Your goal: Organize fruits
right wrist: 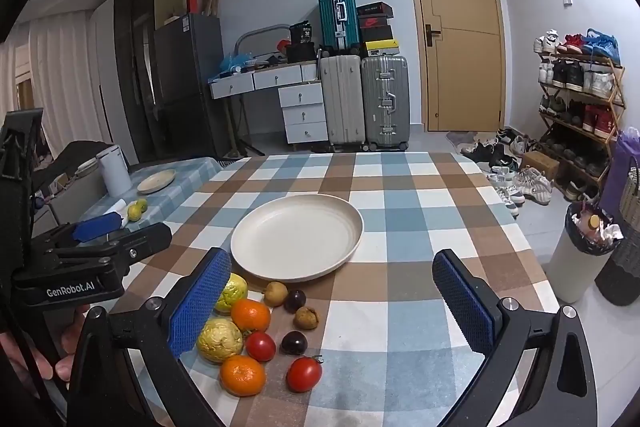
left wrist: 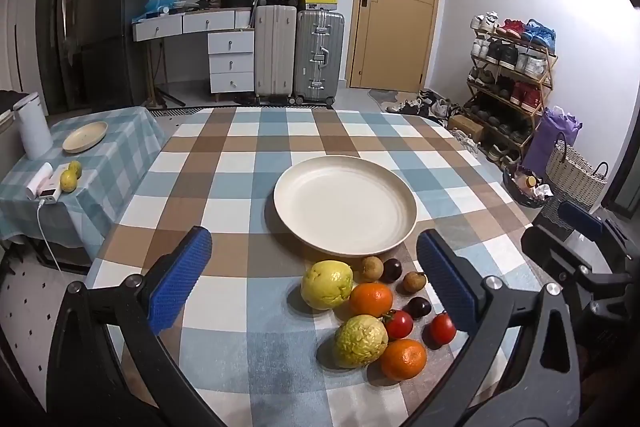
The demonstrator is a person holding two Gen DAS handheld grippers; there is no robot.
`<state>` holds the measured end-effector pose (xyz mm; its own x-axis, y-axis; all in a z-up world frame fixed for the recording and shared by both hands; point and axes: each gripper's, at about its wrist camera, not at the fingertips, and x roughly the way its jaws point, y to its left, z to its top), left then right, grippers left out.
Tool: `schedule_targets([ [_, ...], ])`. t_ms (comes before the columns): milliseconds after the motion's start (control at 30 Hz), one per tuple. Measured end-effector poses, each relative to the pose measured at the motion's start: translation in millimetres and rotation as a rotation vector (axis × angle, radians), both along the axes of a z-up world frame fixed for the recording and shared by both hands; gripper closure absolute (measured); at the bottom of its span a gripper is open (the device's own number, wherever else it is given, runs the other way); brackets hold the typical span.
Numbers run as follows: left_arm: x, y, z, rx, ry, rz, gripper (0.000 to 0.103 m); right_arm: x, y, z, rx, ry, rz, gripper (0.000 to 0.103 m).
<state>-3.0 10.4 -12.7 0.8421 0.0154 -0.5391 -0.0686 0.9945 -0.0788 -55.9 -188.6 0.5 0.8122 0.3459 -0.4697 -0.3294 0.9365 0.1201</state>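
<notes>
Both tongs are held released above the checked tabletop [left wrist: 240,163], nothing between the blue pads: the left tongs [left wrist: 314,277] and the right tongs [right wrist: 332,301]. A round cream plate [left wrist: 344,205] is seen bare near the tabletop's middle. Just in front of it a cluster of fruits is gathered: two yellow-green guavas [left wrist: 327,283], two oranges [left wrist: 371,299], two red tomatoes [left wrist: 399,324], two dark plums [left wrist: 391,269] and two brown longans [left wrist: 373,268].

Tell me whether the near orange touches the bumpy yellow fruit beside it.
Touching: left wrist view shows near orange pressed against bumpy yellow fruit, no gap.
</notes>
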Motion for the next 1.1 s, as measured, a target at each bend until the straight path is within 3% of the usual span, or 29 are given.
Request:
schedule_targets([
  [1100,3.1,0.4,-8.4,-0.022,0.010,-0.012,0.001,-0.5,0.4,1.1,-0.011,0.002,0.006,0.000],
])
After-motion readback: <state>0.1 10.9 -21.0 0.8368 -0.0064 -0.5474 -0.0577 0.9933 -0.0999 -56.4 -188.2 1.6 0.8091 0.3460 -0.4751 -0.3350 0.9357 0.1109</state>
